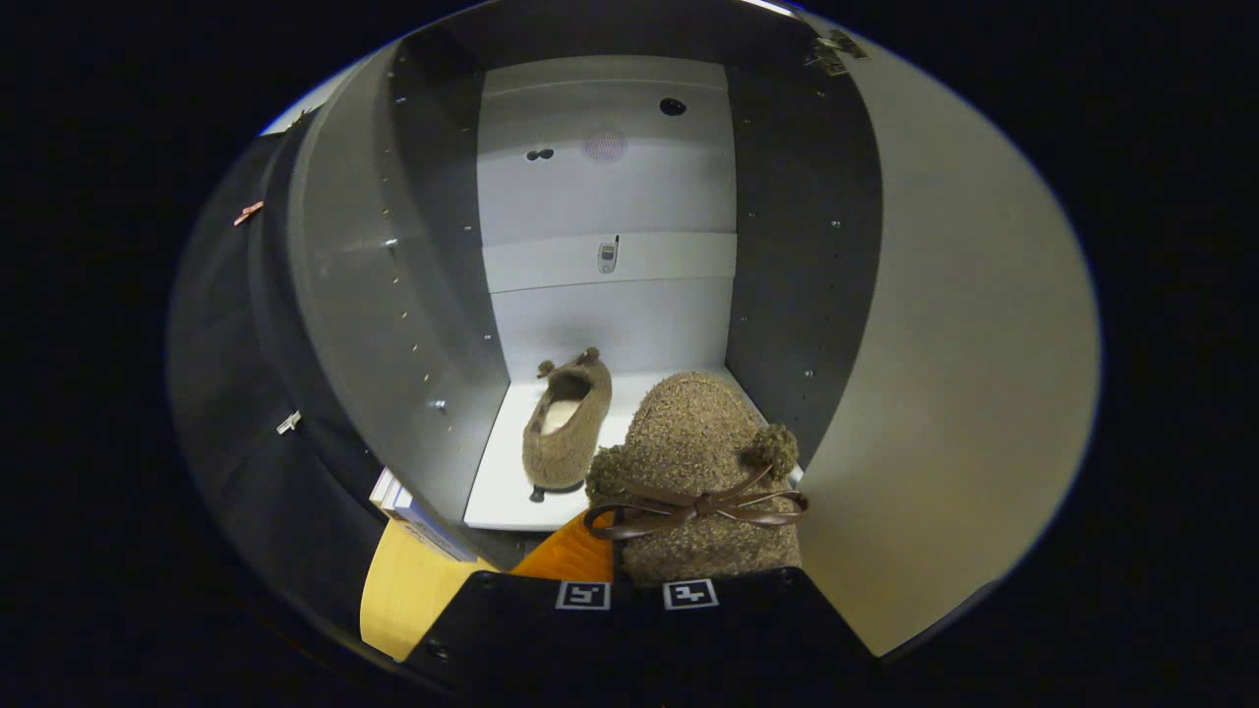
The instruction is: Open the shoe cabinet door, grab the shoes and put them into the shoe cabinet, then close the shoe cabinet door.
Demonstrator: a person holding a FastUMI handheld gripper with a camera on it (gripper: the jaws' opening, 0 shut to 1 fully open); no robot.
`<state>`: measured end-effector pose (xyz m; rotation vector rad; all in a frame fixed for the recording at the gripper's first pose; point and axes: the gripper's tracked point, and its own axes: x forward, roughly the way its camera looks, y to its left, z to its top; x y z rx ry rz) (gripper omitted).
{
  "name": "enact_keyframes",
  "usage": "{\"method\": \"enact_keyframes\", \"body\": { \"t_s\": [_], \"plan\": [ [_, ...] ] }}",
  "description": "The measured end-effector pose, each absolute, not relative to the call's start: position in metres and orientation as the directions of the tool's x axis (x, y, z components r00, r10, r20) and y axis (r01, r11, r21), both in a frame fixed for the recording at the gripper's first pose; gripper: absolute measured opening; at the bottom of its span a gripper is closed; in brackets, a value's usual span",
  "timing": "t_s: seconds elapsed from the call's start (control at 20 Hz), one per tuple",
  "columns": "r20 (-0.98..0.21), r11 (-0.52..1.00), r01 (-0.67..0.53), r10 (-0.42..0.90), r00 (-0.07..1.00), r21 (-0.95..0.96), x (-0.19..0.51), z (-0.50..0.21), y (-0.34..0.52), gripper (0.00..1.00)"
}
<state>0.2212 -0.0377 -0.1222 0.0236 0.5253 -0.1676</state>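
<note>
Claw (637, 590) clamped on fuzzy slipper (700, 462) at the open shoe cabinet (393, 295), second slipper (569, 418) lying on its floor.

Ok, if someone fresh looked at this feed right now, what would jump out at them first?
Probably the fuzzy brown slipper with a bow and pompoms, held in the tool right at the fingers and poised at the front of the open shoe cabinet. Next, its mate already lying on the white cabinet floor, beyond the fingers and left of the held one.
</note>
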Motion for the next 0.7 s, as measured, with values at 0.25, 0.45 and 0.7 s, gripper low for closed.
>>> {"method": "enact_keyframes", "body": {
  "t_s": [0.25,0.45,0.7],
  "plan": [
    [-0.558,0.98,0.193,-0.134,0.819,0.048,0.29,-0.124,-0.046,0.05],
    [-0.617,0.969,0.242,-0.157,0.771,0.057,0.345,-0.154,-0.066,0.05],
    [-0.654,0.969,0.246,-0.177,0.736,0.015,0.402,-0.196,-0.081,0.05]
  ]
}}
